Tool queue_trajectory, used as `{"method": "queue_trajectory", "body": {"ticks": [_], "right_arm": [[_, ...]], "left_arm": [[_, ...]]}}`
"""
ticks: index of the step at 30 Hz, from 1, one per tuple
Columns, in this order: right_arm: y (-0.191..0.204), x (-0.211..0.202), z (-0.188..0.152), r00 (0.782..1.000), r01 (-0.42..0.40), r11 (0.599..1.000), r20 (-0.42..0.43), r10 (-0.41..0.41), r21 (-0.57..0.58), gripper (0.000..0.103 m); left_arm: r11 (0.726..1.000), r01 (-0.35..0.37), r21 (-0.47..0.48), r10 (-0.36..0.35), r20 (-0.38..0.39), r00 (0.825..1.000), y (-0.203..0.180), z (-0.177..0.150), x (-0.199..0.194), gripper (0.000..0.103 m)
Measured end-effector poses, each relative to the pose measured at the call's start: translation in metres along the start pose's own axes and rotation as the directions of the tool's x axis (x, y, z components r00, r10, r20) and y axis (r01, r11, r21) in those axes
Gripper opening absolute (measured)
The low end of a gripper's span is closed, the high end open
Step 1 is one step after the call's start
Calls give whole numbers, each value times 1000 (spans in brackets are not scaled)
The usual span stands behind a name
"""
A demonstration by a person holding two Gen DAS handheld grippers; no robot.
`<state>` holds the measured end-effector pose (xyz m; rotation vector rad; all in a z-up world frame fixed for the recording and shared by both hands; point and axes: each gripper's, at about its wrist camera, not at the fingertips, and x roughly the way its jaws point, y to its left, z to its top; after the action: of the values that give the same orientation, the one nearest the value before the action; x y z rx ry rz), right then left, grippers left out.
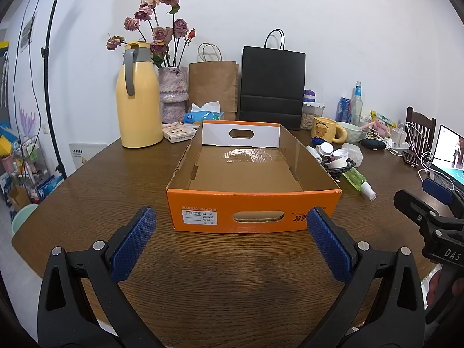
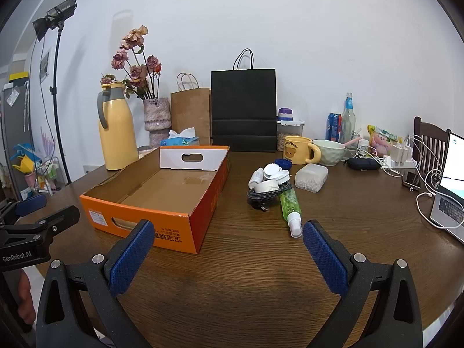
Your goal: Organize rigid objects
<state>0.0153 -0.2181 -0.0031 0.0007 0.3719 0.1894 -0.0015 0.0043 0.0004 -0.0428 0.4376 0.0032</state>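
Note:
An empty orange cardboard box [image 1: 203, 211] [image 2: 139, 211] sits on the brown wooden table [image 1: 232, 275] [image 2: 255, 261]. To its right lies a heap of small items: a green spray bottle [image 2: 290, 206] [image 1: 358, 181], white caps and jars [image 2: 274, 175] [image 1: 333, 152], a coiled black cable [image 2: 262, 195] and a clear lidded box [image 2: 311, 177]. My left gripper [image 1: 230, 223] hovers open just before the box's near wall, nothing between its fingers. My right gripper [image 2: 229, 235] is open too, low over the table between box corner and spray bottle.
Along the back wall stand a yellow thermos jug [image 1: 137, 101], a vase of dried roses [image 1: 172, 95], a brown paper bag [image 1: 213, 84], a black paper bag [image 1: 272, 87], a yellow bear mug [image 2: 298, 150], a bowl [image 2: 329, 150], bottles and a laptop [image 2: 452, 182] with cables.

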Motion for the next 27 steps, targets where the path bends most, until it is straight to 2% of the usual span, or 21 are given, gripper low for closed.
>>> {"method": "queue_trajectory", "body": {"ticks": [27], "right_arm": [[1, 0, -2, 1000, 0, 1000, 1, 0, -3, 103]], "left_arm": [[1000, 2, -4, -2, 1, 1000, 2, -1, 3, 103]]}}
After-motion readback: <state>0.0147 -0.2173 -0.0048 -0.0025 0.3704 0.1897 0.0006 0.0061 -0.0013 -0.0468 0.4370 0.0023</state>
